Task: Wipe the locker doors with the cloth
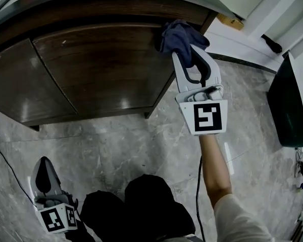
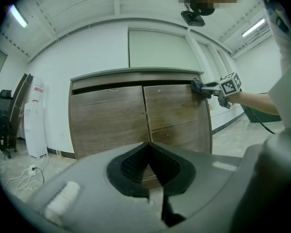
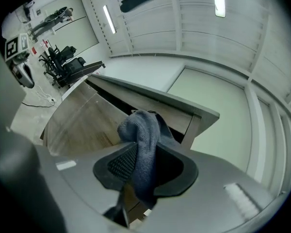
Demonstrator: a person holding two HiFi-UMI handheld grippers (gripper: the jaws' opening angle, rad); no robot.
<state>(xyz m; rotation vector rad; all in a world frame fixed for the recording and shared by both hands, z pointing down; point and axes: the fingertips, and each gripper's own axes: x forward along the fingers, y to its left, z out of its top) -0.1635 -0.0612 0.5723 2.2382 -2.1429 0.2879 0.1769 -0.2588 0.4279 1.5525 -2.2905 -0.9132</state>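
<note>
The brown wooden locker has two doors, the left door [image 1: 20, 84] and the right door [image 1: 106, 69]. A blue-grey cloth [image 1: 179, 38] is bunched against the top right corner of the right door. My right gripper [image 1: 193, 59] is shut on this cloth, and in the right gripper view the cloth [image 3: 143, 144] hangs between the jaws in front of the door [image 3: 80, 125]. My left gripper [image 1: 43, 178] hangs low at the left over the floor, shut and holding nothing. In the left gripper view both doors [image 2: 177, 115] face me, with the cloth [image 2: 199, 87] far off at the top right corner.
The floor [image 1: 116, 150] is grey marble tile, and a thin cable [image 1: 10, 170] runs across it at the left. A dark bin-like object [image 1: 288, 110] stands at the right. A water dispenser [image 2: 36, 123] and an office chair [image 2: 0, 125] stand left of the locker.
</note>
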